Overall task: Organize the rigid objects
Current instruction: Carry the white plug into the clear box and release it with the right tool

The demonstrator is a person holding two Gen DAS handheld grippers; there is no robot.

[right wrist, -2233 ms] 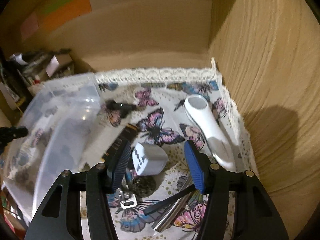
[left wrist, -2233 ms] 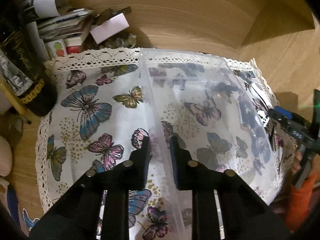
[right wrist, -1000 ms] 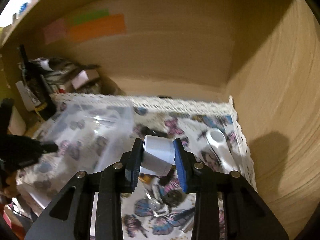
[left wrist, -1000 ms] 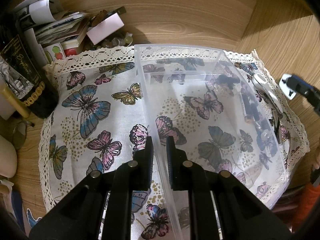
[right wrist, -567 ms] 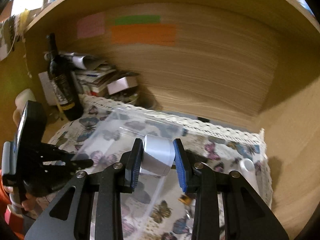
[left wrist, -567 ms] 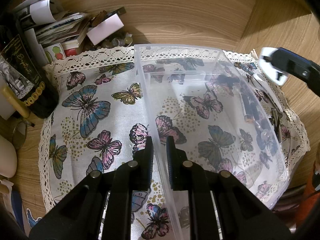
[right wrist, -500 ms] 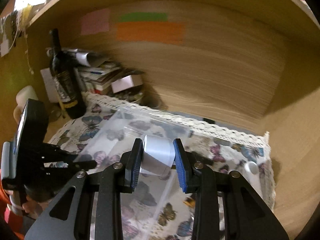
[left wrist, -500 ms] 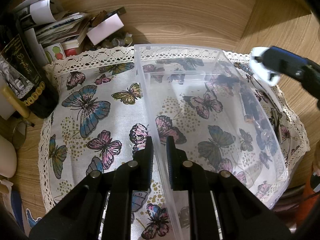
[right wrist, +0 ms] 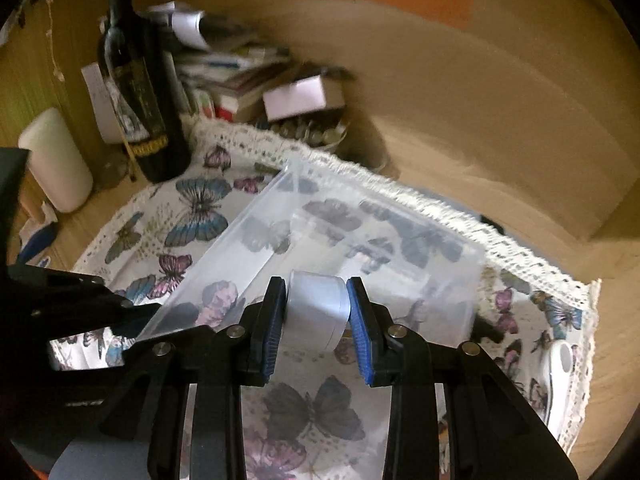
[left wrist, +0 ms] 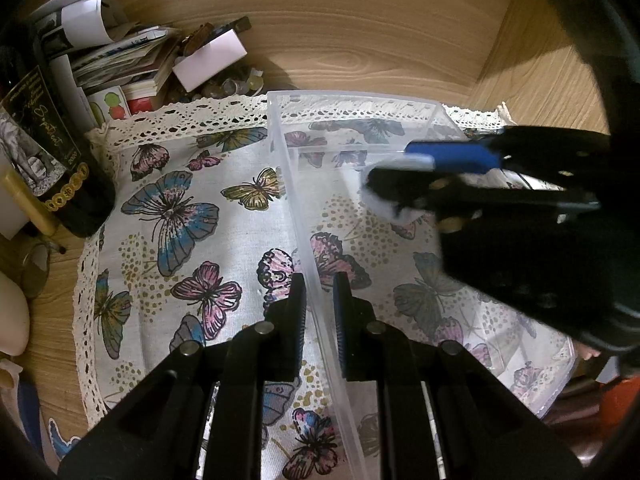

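White adapter (right wrist: 316, 308) carried over clear bin (left wrist: 400, 100), right tongs (right wrist: 316, 316) (gripping).

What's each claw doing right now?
Left gripper: closed on the clear bin's wall.
Right gripper: closed, holding a white adapter over the bin.

Dim warm light, fisheye-dark corners, right view motion-blurred, deep shadows
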